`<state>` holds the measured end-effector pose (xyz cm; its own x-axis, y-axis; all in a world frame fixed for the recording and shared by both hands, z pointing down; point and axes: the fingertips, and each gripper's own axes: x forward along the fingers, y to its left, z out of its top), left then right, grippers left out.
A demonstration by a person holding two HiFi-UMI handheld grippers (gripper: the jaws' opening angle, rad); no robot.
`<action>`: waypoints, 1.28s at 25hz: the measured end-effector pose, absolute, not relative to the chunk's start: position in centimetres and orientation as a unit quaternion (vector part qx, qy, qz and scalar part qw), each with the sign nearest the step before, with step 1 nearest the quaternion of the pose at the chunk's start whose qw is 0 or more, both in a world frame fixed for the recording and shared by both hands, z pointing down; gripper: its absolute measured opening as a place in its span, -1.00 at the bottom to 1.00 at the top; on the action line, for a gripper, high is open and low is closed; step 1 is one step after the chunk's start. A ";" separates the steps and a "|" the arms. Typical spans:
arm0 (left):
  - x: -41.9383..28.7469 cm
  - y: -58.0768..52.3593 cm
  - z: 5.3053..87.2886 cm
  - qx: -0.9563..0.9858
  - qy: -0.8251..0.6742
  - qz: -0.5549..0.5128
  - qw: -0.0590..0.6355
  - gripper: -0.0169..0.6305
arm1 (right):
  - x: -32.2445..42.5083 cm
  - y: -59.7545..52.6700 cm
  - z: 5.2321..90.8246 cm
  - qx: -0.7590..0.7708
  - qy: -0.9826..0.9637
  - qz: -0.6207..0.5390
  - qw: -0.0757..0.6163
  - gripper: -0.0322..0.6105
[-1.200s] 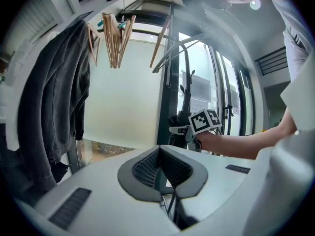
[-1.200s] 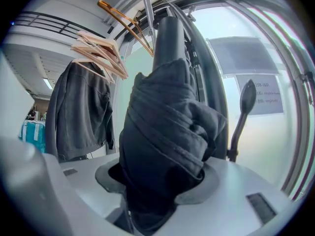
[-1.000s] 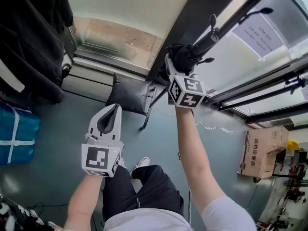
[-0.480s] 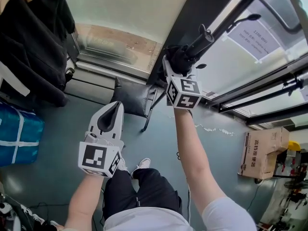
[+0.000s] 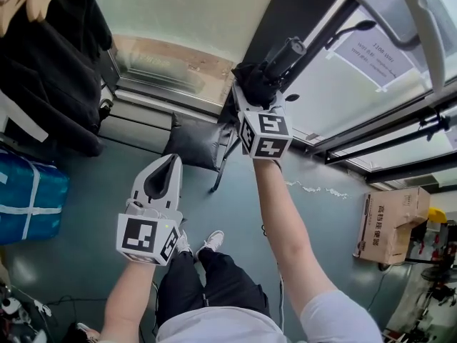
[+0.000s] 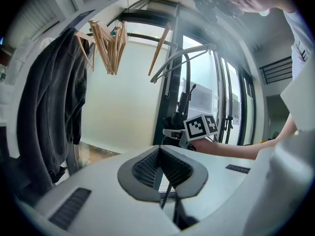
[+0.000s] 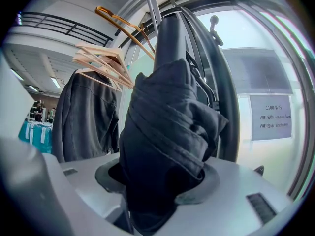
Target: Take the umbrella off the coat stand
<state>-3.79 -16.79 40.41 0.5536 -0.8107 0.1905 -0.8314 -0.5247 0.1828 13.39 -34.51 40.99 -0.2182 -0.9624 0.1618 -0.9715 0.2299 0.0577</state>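
Head view looks down; both gripper views share wooden hangers.

Left claw: hovering low, jaws pressing together, empty.
Right claw: reaching high, arm outstretched, clamping the umbrella.

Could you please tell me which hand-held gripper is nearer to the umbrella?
Right. The right hand-held gripper is clamped on the folded umbrella; the left hand-held gripper hangs well apart from it, closer to the person.

Matt black creased cloth on the umbrella; smooth matt grey plastic on my right gripper; pale bare wood hangers upper left; dull dark cloth jacket.
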 end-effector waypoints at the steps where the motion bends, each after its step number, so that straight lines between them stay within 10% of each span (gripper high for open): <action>1: -4.0 -16.6 40.2 0.871 -0.472 0.043 0.126 -0.88 | 13.3 -34.5 41.0 0.619 -0.780 0.031 0.081 -0.14; 32: -8.6 -15.2 40.1 0.837 -0.524 0.084 0.129 -0.88 | 10.3 -38.5 39.3 0.585 -0.806 0.058 0.072 -0.14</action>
<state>-8.55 -15.18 40.09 0.4356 -0.8567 0.2761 -0.9001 -0.4166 0.1275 10.31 -38.50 39.28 -0.3056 -0.9341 0.1845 -0.9509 0.3094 -0.0089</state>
